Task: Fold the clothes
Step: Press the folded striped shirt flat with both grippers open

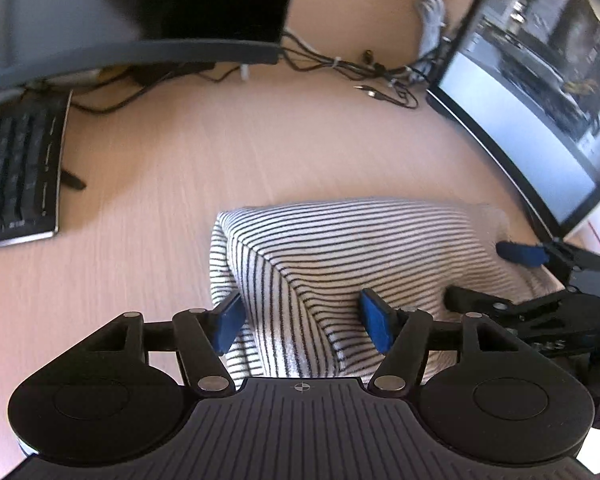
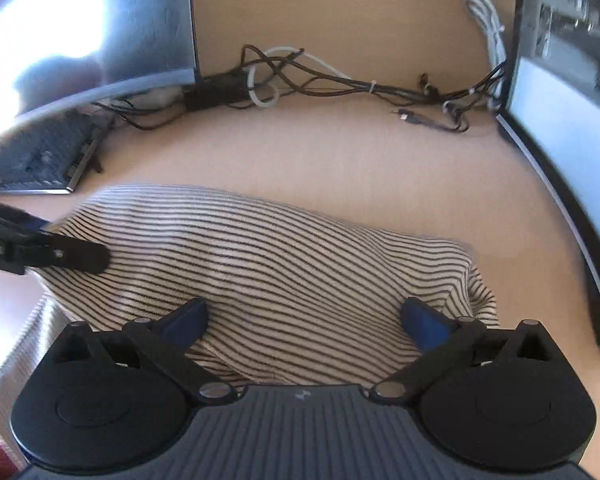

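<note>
Striped white-and-black knit garment [image 1: 352, 264], folded into a thick bundle, lies on the pale wooden bench [image 1: 204, 152], filling the lower middle of both wrist views. The left gripper [image 1: 304, 320] hangs over the bundle's near left corner with its blue-padded fingers [image 1: 374, 322] spread apart, cloth between them but not pinched. The right gripper [image 2: 304, 320] sits low over the bundle's near edge, its fingers [image 2: 424, 320] splayed wide and clamping nothing. A black keyboard [image 1: 16, 168] lies at the left of the frame, a dark monitor [image 1: 540, 92] stands at the right, and tangled black cables [image 2: 312, 80] run along the back.
</note>
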`<control>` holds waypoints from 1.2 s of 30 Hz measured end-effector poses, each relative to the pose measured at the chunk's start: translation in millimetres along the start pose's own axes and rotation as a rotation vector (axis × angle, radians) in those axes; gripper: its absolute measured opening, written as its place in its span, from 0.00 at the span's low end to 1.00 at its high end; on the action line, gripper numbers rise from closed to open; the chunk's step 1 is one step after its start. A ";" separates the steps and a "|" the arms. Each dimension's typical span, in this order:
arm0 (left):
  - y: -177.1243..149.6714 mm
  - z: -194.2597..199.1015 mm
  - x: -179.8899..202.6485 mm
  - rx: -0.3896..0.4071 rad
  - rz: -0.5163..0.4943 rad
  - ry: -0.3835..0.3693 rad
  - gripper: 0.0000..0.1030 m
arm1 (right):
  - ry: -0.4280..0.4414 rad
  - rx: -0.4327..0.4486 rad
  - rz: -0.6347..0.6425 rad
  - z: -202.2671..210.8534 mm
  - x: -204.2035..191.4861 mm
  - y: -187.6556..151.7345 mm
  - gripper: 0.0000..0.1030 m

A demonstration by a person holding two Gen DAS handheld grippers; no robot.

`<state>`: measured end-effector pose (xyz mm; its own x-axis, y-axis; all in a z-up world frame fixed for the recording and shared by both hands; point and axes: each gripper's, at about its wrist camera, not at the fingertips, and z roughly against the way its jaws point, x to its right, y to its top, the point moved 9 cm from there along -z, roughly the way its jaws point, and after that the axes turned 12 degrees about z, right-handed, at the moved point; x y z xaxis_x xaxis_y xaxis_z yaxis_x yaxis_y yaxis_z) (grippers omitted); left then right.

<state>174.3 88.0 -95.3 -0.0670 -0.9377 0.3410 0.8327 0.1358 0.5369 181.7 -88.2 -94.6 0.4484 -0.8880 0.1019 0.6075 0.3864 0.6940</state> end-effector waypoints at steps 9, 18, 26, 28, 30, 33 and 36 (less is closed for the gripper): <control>-7.8 -10.0 0.6 -0.033 0.004 -0.069 0.73 | -0.045 -0.055 -0.060 -4.8 2.1 1.7 1.00; -8.1 -5.0 14.0 -0.024 0.124 -0.127 1.00 | -0.072 -0.075 -0.095 -12.1 2.6 5.0 1.00; -4.9 -23.9 18.3 -0.071 0.180 -0.072 1.00 | -0.047 -0.028 -0.054 -21.7 5.7 13.4 1.00; 2.8 -28.6 16.9 -0.063 0.200 -0.074 1.00 | -0.026 -0.021 -0.025 -27.1 7.4 19.1 1.00; 14.0 -35.5 15.3 -0.047 0.212 -0.076 1.00 | 0.013 -0.020 0.004 -33.0 11.6 26.4 1.00; 27.1 -46.8 18.9 -0.044 0.179 -0.031 1.00 | 0.064 -0.006 0.007 -36.9 24.0 35.5 1.00; 27.6 -56.4 27.5 -0.053 0.113 0.065 1.00 | 0.063 0.040 -0.021 -25.3 39.6 42.8 0.94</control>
<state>226.5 47.8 -114.7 0.0632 -0.9365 0.3450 0.8611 0.2259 0.4555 242.1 -100.5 -78.9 0.4765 -0.8781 0.0427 0.5913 0.3561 0.7236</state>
